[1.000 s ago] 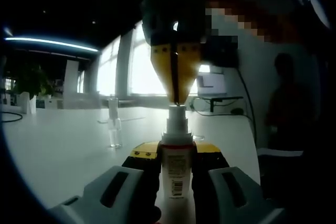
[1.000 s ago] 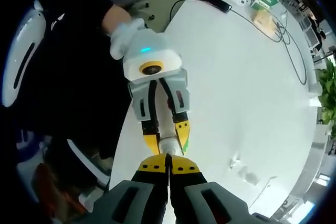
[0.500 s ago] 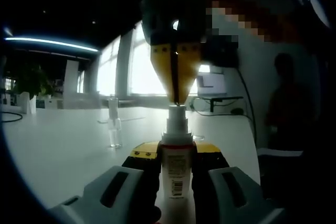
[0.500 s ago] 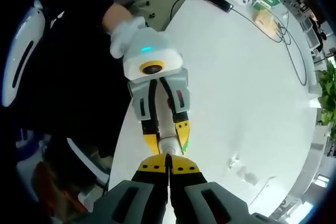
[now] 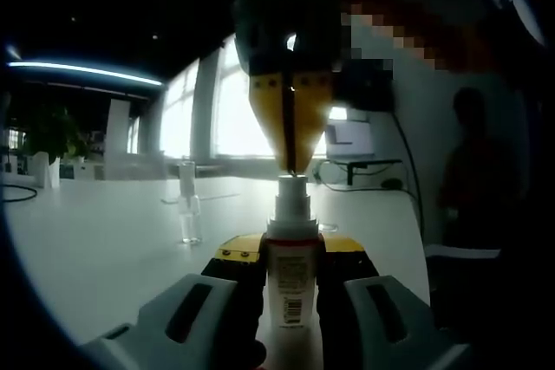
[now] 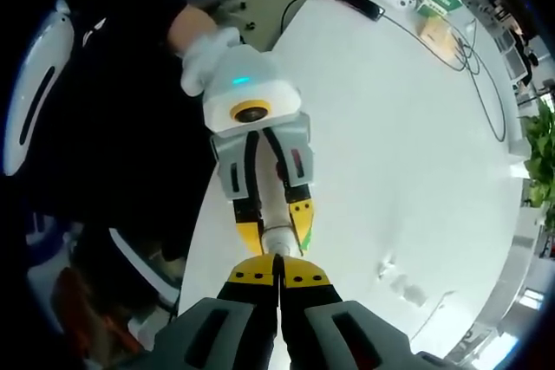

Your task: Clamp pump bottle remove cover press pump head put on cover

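On a white office table, my left gripper clamps the pump bottle at lower centre; my right gripper, jaws closed and empty, meets the pump head. I press straight down, centred.

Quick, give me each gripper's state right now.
Left gripper: shut on the pump bottle.
Right gripper: shut, tips down at the pump head.

The left gripper view sits low, close behind the pump bottle, facing level across the desk toward far windows. The right gripper view looks steeply down onto the bottle — both share it, the desk and the clear cover.
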### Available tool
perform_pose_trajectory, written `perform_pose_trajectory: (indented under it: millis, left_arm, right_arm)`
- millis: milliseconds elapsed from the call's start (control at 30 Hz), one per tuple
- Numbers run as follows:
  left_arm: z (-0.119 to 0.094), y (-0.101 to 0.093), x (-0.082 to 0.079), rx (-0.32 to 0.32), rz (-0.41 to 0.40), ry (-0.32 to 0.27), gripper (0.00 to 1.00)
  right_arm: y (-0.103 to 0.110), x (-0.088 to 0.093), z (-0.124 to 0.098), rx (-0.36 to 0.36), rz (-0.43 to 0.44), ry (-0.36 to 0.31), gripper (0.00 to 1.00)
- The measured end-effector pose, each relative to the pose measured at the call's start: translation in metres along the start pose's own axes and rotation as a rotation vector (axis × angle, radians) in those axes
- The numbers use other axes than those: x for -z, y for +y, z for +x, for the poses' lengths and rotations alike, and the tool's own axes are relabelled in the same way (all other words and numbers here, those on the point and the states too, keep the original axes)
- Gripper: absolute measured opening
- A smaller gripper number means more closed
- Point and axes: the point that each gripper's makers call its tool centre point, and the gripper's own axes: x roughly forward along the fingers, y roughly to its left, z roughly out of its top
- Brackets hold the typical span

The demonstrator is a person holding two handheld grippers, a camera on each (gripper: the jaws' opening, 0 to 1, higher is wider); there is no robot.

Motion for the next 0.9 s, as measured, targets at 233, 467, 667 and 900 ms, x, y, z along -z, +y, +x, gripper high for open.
perform_pose_trajectory:
  millis: [233, 467, 667, 900]
  left_arm:
    - [-0.0001, 0.0005, -0.0001, 0.0, 0.0, 0.0, 0.13]
    - [-0.0002, 0.0018, 0.0006, 0.0, 0.001, 0.0, 0.13]
    - [-0.0002, 0.0017, 0.0009, 0.001, 0.001, 0.0, 0.13]
    - [-0.0002, 0.0011, 0.0006, 0.001, 0.002, 0.0, 0.13]
  right_arm:
    - [0.0002, -0.0004, 0.0026, -0.004, 0.002, 0.002, 0.0]
    - [0.0005, -0.0002, 0.0047, -0.006, 0.004, 0.001, 0.0]
    - [-0.001, 0.0005, -0.0001, -0.003, 0.01, -0.019, 0.0]
    - [-0.0003, 0.0002, -0.0012, -0.006, 0.012, -0.018, 0.0]
